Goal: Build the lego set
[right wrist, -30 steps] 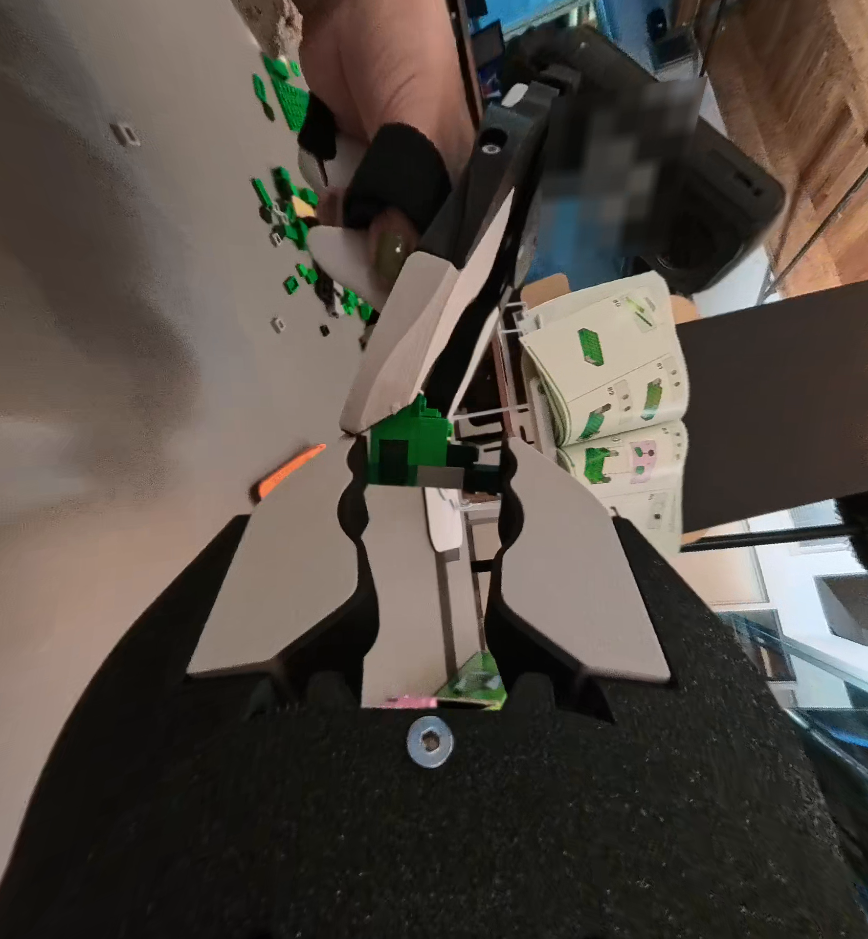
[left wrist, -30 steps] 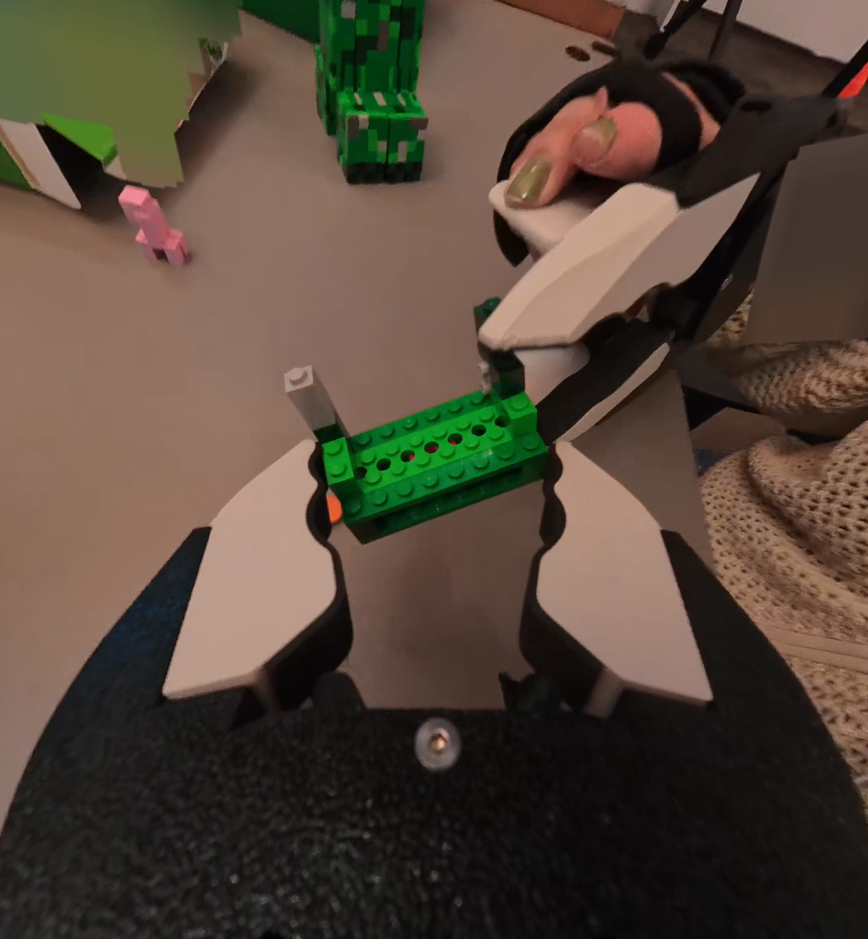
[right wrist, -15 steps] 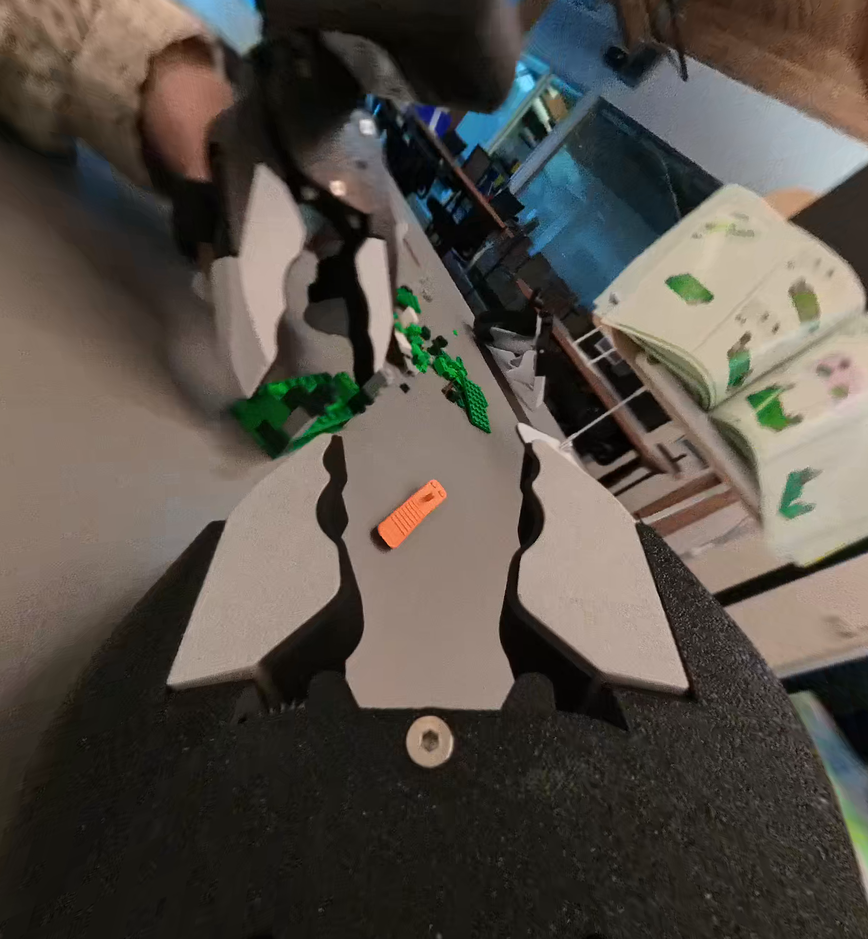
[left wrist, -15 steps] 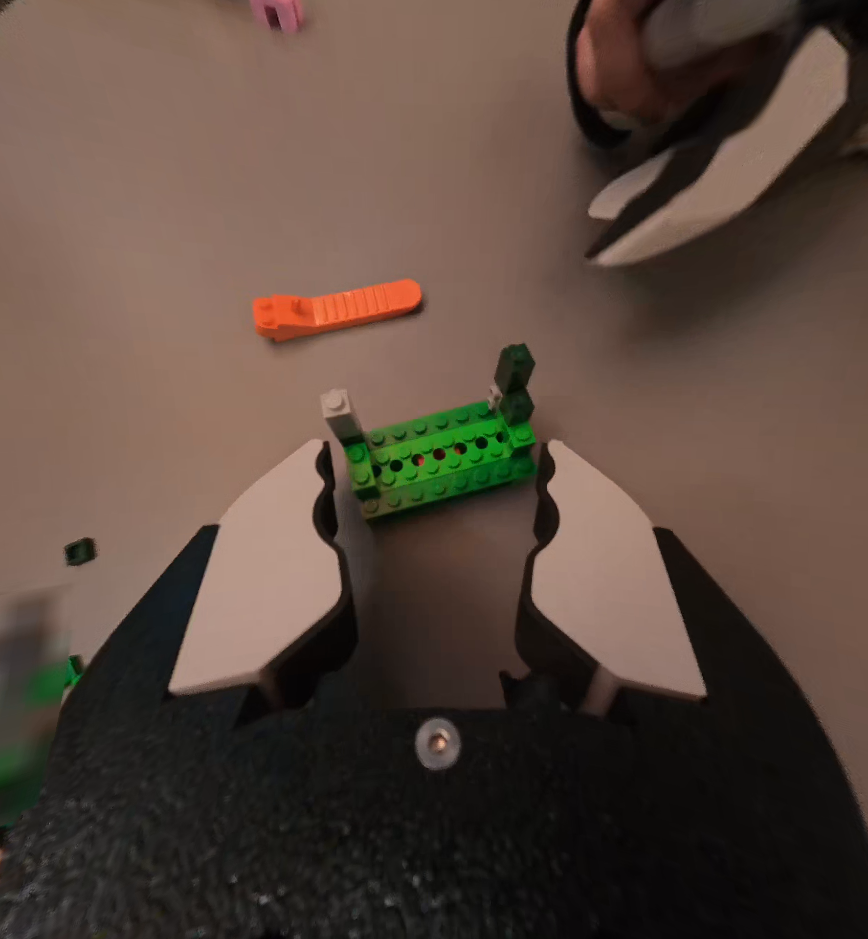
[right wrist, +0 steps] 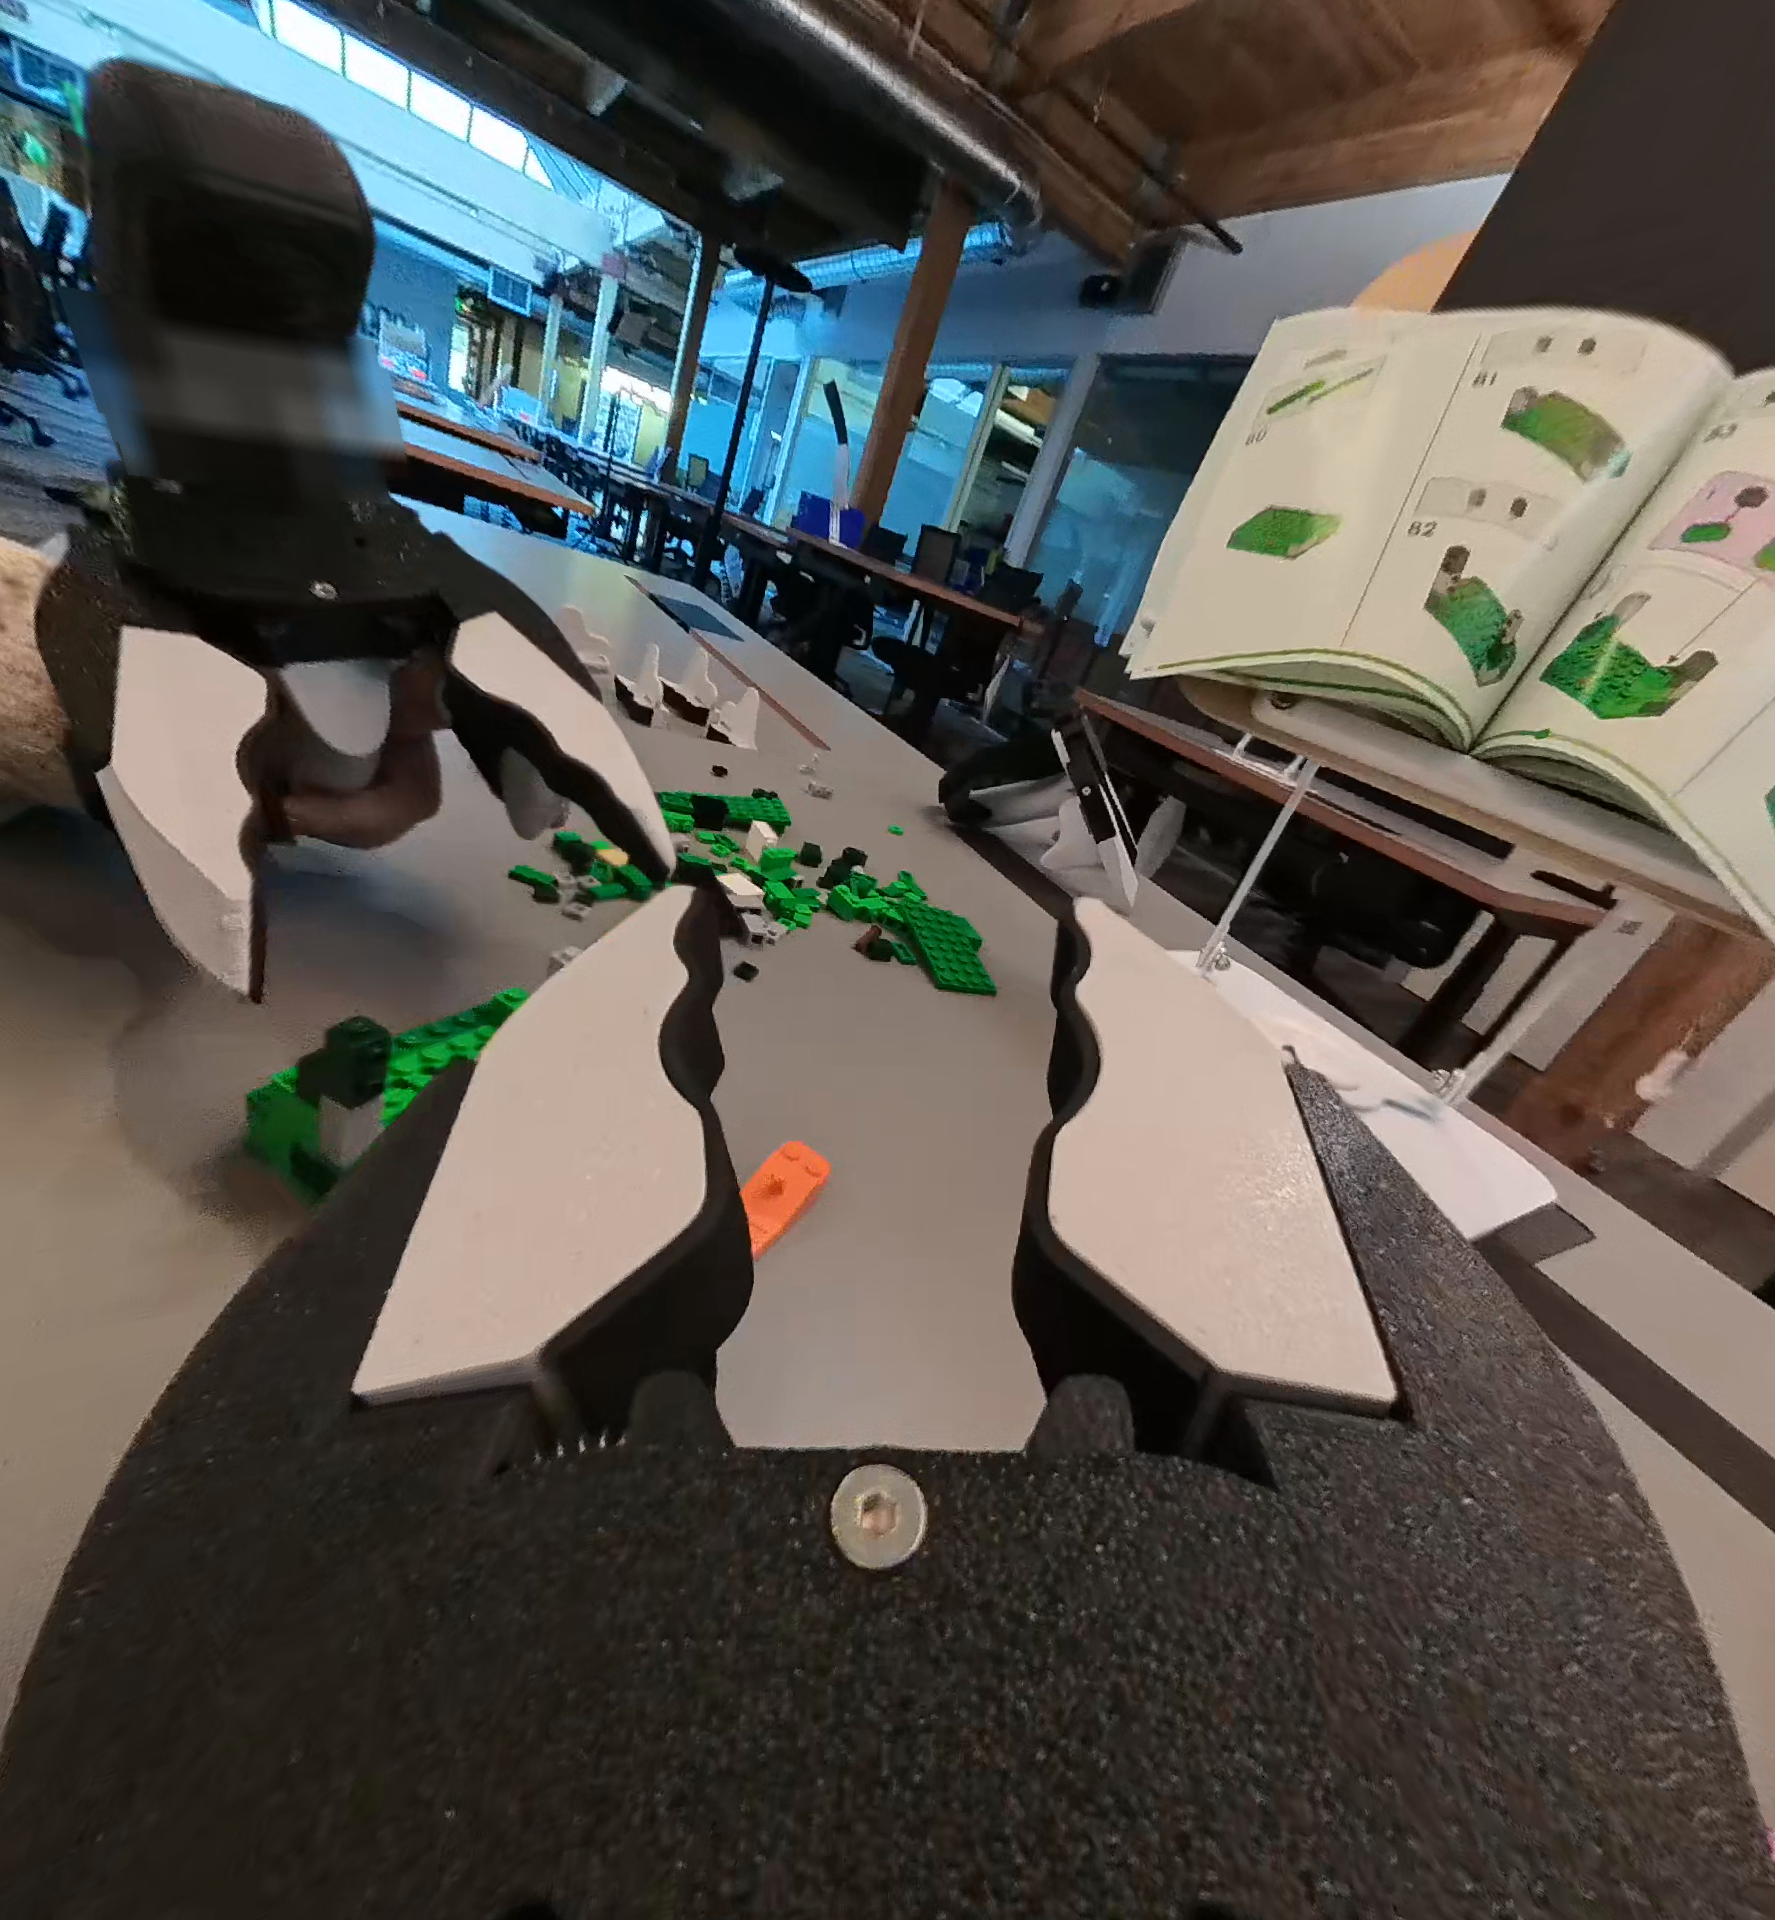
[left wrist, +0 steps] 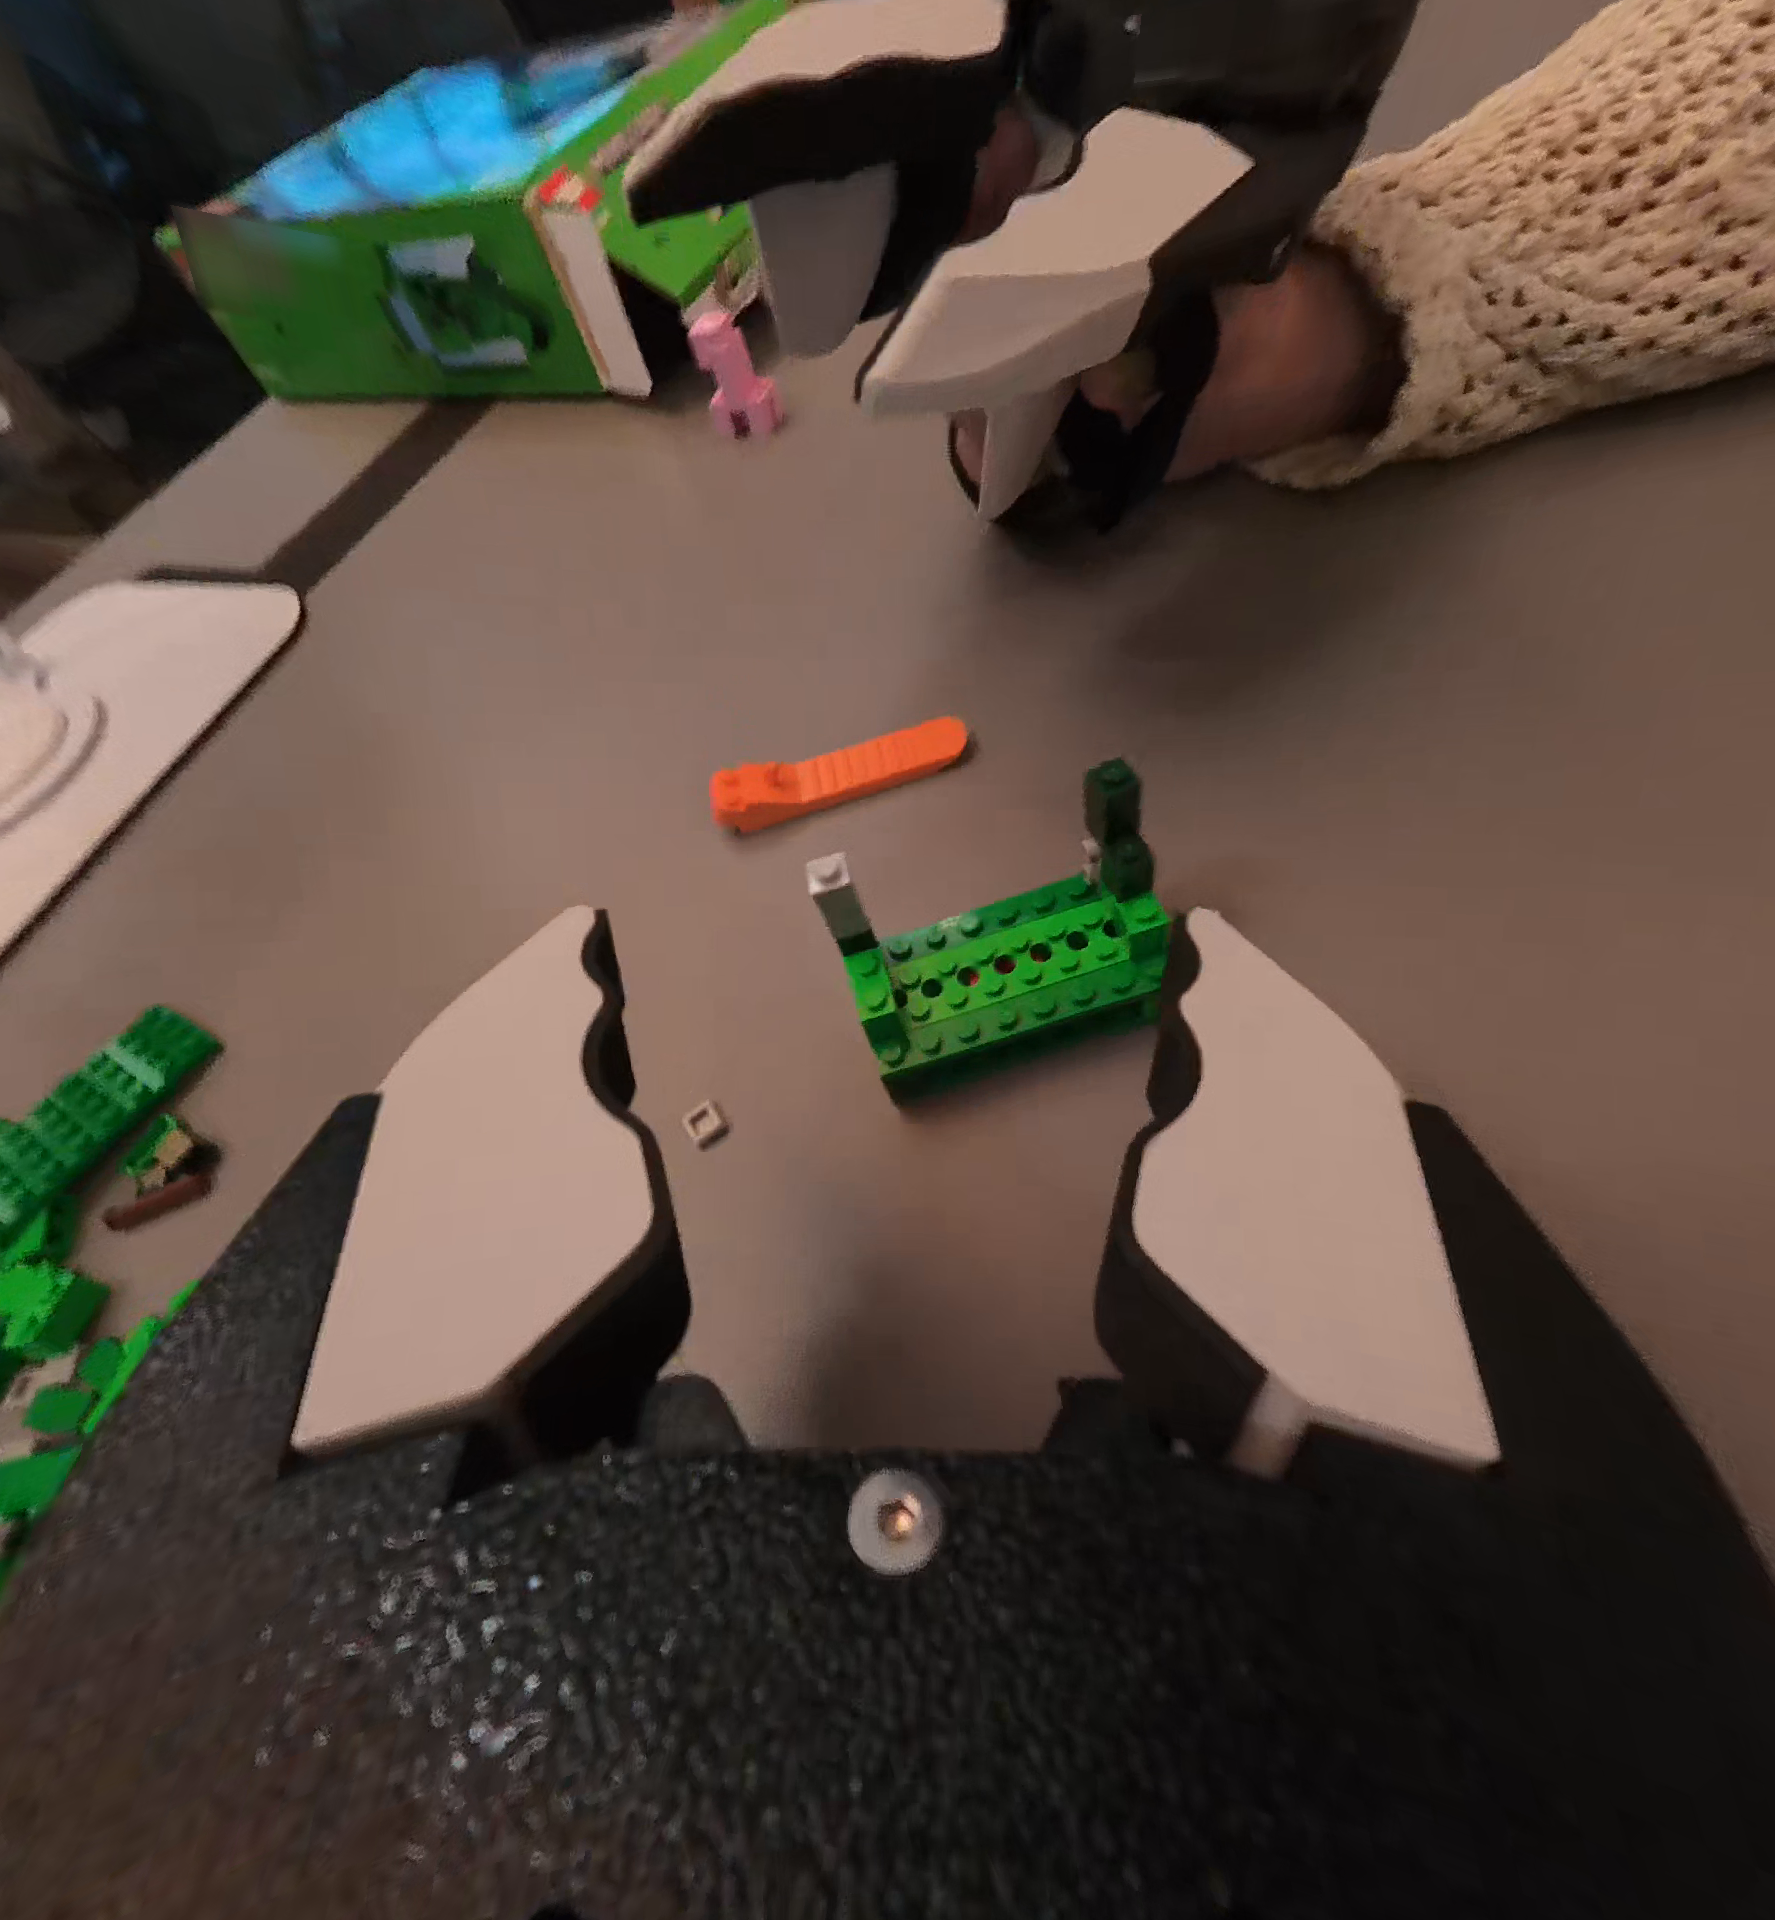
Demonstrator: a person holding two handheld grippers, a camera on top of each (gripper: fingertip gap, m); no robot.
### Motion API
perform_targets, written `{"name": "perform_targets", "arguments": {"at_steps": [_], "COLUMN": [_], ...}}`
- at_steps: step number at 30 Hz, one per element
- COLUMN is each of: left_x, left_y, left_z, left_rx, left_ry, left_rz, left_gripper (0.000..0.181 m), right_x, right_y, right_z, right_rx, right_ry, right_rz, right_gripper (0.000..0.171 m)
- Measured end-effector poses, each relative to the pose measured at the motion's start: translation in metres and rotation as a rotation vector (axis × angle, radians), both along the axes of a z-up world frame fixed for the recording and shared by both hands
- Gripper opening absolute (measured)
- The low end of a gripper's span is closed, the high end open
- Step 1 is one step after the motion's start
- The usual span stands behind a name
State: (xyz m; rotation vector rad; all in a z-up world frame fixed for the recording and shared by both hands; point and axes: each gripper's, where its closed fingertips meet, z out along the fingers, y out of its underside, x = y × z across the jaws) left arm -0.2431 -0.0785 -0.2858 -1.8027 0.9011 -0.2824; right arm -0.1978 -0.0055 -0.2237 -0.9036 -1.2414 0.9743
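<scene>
Grey table (left wrist: 509, 665) in a big open office with timber ceiling and rows of desks behind. Left tool (left wrist: 893, 935) is released, jaws spread wide, gripping nothing, hovering low over the table. Green brick build (left wrist: 1008, 987) sits on the table between its tips, nearer the right-hand finger, not touching either as far as visible. Build has a grey post (left wrist: 836, 899) upright at one end and a dark green stack (left wrist: 1117, 831) at the other. Orange brick separator (left wrist: 836, 774) lies flat just beyond the build. Small grey tile (left wrist: 706, 1124) lies loose near the other finger. Loose green pieces (left wrist: 41, 1164) are piled at the left edge; green box (left wrist: 415, 291) and pink figure (left wrist: 735, 374) at the far side.

Right tool (right wrist: 878, 914) is also released and empty, jaws apart, raised above the table. In its view the separator (right wrist: 784, 1190) shows between the fingers, the build (right wrist: 343, 1091) to the left and partly hidden behind a finger, the pile (right wrist: 810, 883) further on. Open instruction booklet (right wrist: 1485, 540) stands on a stand at right. Left tool (right wrist: 447, 904) shows there too, held by a hand (right wrist: 343, 769) in a knit sleeve.
</scene>
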Motion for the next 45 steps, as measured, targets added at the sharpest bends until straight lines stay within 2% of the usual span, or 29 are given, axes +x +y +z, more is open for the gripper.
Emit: {"name": "perform_targets", "arguments": {"at_steps": [4,8,15,20,24,26,29,31,33,37,39,42,43,45], "left_x": [0.013,-0.002,-0.025,-0.042,-0.041,-0.049,-0.092,-0.130,-0.166,-0.206,-0.210,-0.223,-0.220,-0.202], "left_y": [-0.012,-0.006,-0.001,-0.004,-0.007,-0.007,-0.002,0.001,0.002,0.002,0.001,-0.007,-0.009,-0.012], "left_z": [0.016,0.042,0.045,0.064,0.062,0.064,0.072,0.068,0.056,0.020,0.010,0.023,0.029,0.035], "left_rx": [0.195,0.416,0.491,0.566,0.540,0.551,0.552,0.479,0.372,0.131,0.059,0.133,0.160,0.159], "left_ry": [0.015,0.044,0.081,-0.001,-0.002,0.040,0.057,0.024,-0.046,-0.124,-0.130,-0.087,-0.087,-0.090], "left_rz": [-0.120,0.006,0.111,0.182,0.148,0.183,0.398,0.564,0.719,0.894,0.899,0.942,0.915,0.758], "left_gripper": [0.090,0.102,0.094,0.088,0.081,0.075,0.061,0.059,0.057,0.053,0.043,0.030,0.026,0.000], "right_x": [0.004,0.003,0.006,0.004,0.002,0.003,0.004,0.006,0.007,0.011,0.010,0.006,0.003,-0.006], "right_y": [-0.003,0.000,0.000,-0.013,-0.034,-0.045,-0.049,-0.043,-0.031,-0.013,-0.008,-0.003,-0.002,0.001], "right_z": [0.002,0.000,-0.004,-0.013,-0.025,-0.031,-0.030,-0.023,-0.016,-0.012,-0.013,-0.018,-0.018,-0.016], "right_rx": [-0.011,-0.058,-0.117,-0.087,-0.025,-0.026,-0.001,0.008,0.005,0.001,0.026,0.069,0.087,0.134], "right_ry": [0.017,0.002,-0.033,-0.106,-0.194,-0.251,-0.235,-0.172,-0.130,-0.098,-0.108,-0.137,-0.135,-0.108], "right_rz": [0.011,0.021,0.042,0.123,0.191,0.232,0.220,0.175,0.102,-0.020,-0.061,-0.103,-0.110,-0.114], "right_gripper": [0.057,0.057,0.051,0.044,0.038,0.035,0.034,0.031,0.031,0.027,0.025,0.022,0.020,0.016]}}
